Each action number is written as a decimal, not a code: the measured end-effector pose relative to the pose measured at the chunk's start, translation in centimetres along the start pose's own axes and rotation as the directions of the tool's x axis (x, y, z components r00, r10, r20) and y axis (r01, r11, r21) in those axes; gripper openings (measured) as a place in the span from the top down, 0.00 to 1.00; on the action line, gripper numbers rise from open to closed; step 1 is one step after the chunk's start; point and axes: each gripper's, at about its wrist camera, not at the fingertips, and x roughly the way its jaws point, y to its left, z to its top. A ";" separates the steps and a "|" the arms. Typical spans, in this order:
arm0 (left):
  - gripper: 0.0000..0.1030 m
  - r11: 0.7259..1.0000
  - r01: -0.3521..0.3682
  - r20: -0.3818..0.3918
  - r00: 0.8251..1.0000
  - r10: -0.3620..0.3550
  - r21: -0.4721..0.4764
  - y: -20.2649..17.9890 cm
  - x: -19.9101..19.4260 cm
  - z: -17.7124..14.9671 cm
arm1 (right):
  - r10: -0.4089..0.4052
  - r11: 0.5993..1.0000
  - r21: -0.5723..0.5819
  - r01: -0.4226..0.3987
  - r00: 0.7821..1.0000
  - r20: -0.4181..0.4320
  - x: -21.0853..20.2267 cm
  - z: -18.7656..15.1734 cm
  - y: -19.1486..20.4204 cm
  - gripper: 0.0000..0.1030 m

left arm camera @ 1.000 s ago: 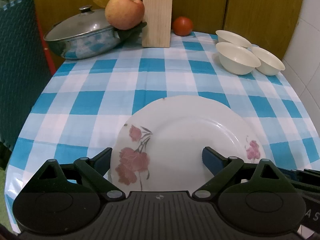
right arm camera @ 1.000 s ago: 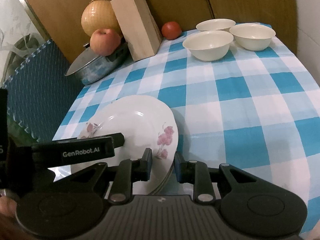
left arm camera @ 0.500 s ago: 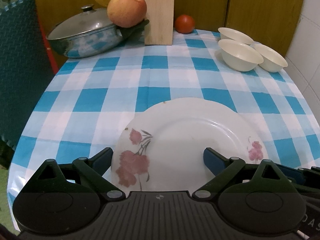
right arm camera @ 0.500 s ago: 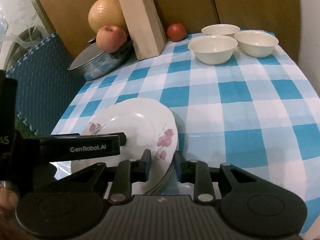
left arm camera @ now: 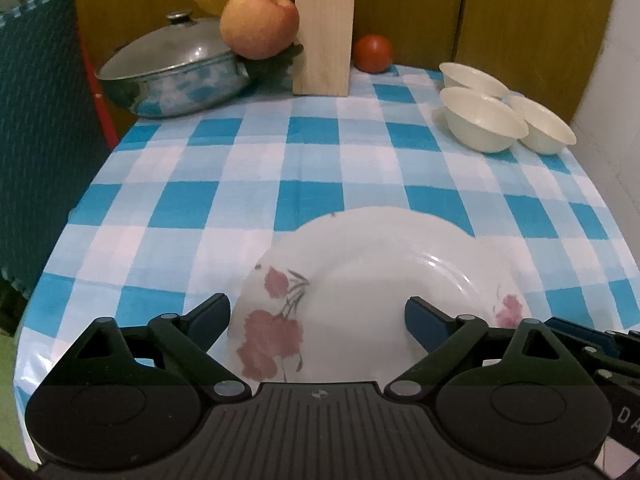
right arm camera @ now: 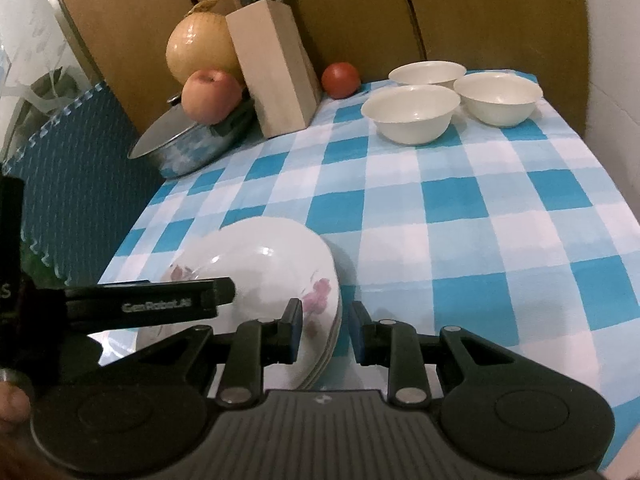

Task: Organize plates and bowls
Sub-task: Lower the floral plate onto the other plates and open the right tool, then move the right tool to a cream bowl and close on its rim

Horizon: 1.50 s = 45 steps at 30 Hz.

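Note:
A stack of white plates with pink flowers [left arm camera: 372, 280] lies on the checked table near its front edge; it also shows in the right wrist view [right arm camera: 256, 276]. My left gripper [left arm camera: 318, 316] is open, its fingers on either side of the stack's near part. My right gripper [right arm camera: 325, 332] is partly open, its fingers on either side of the stack's right rim without clamping it. Three white bowls [left arm camera: 482, 118] stand apart at the back right, also in the right wrist view [right arm camera: 412, 112].
At the back stand a lidded pot [left arm camera: 176, 76], an apple [left arm camera: 260, 22], a yellow pomelo [right arm camera: 202, 48], a wooden knife block [right arm camera: 276, 72] and a tomato [left arm camera: 373, 53]. A blue mat [left arm camera: 36, 120] borders the left; a white tiled wall the right.
Both cameras have pulled back and risen a little. My right gripper's fingers have spread wider around the plate rim. The plates and bowls have not moved.

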 end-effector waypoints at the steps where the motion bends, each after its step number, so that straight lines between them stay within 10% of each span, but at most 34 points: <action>1: 0.06 1.000 0.001 0.002 1.000 -0.001 -0.004 0.0 -0.1 0.1 | 0.000 1.000 0.008 0.000 1.000 0.004 -0.1 0.2 -0.2 0.75; 25: 0.04 0.990 0.140 0.031 0.990 -0.139 -0.027 -7.0 4.2 13.7 | -0.184 0.949 0.281 0.142 0.975 0.128 5.7 14.3 -8.3 0.74; 40: 0.05 0.984 0.171 -0.042 0.984 -0.173 -0.043 -10.4 12.7 18.1 | -0.174 0.907 0.395 0.143 0.984 0.044 10.9 15.9 -11.6 0.74; 45: 0.30 0.988 0.153 -0.075 0.985 -0.154 -0.021 -10.5 14.8 17.9 | -0.139 0.905 0.408 0.118 0.990 0.022 12.2 16.1 -11.9 0.75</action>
